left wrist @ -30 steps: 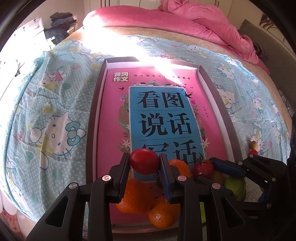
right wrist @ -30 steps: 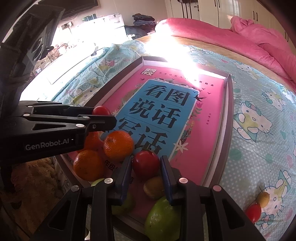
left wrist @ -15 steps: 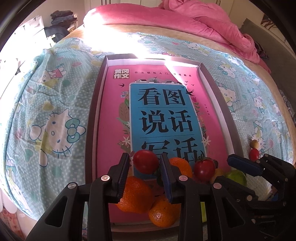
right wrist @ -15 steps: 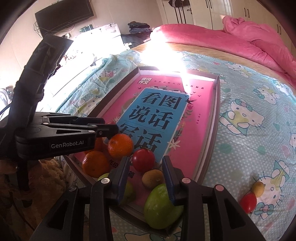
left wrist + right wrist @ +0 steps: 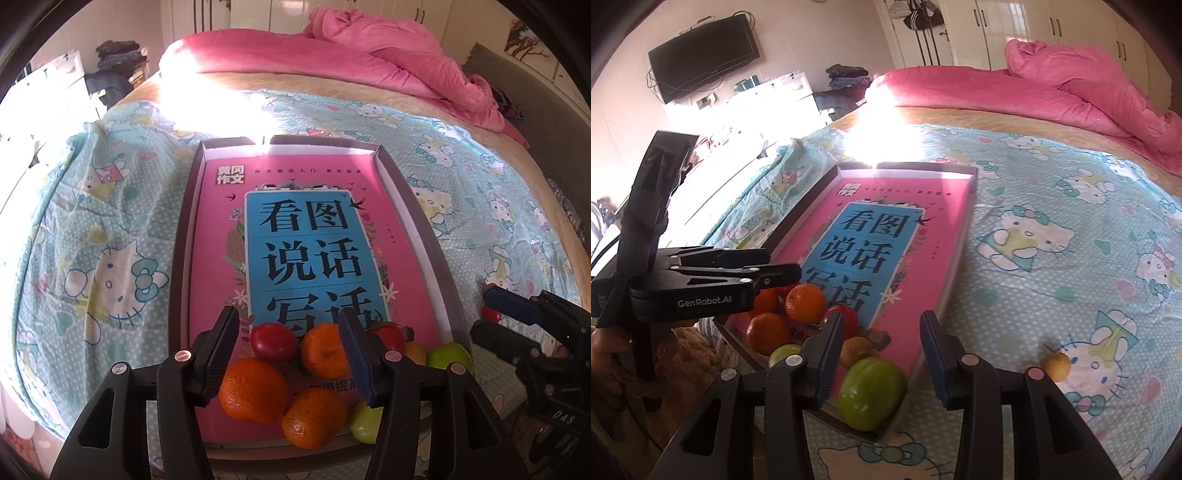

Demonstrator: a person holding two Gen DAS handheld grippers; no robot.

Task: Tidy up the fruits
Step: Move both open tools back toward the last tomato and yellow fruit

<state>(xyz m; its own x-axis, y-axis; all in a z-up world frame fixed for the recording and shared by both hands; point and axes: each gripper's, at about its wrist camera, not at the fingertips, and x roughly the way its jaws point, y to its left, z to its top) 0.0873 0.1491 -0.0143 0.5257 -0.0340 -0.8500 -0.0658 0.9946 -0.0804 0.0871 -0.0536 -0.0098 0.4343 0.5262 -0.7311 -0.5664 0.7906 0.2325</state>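
Now the left claw (image 5: 288,354) is hanging over the near end of the tray (image 5: 177,295) on the bed, its jaws just opening, pads clear of the red tomato (image 5: 272,341) lying among the oranges (image 5: 253,395). Alongside, the right claw (image 5: 882,354) is opening too, holding nothing, above the green fruit (image 5: 870,393) at the tray's corner.

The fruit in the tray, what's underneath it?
A pink book lies flat in the tray, and the oranges and tomatoes sit on its near end. The fruit hides part of its cover.
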